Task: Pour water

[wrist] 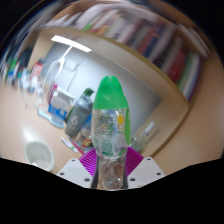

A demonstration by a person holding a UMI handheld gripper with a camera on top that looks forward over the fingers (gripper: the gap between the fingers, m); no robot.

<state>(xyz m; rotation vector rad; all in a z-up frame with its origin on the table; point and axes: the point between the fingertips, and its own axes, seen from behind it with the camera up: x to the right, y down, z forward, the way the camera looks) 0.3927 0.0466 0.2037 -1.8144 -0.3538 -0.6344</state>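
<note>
Clear plastic bottle with a green cap and a printed label [110,135] stands upright at the centre of the frame, clamped between the gripper's [110,172] two fingers, whose magenta pads [88,160] press against its lower sides. At lower left, a small white cup [38,154] sits on the pale table [30,120]. Other bottles and containers [70,108] cluster behind at centre left.
</note>
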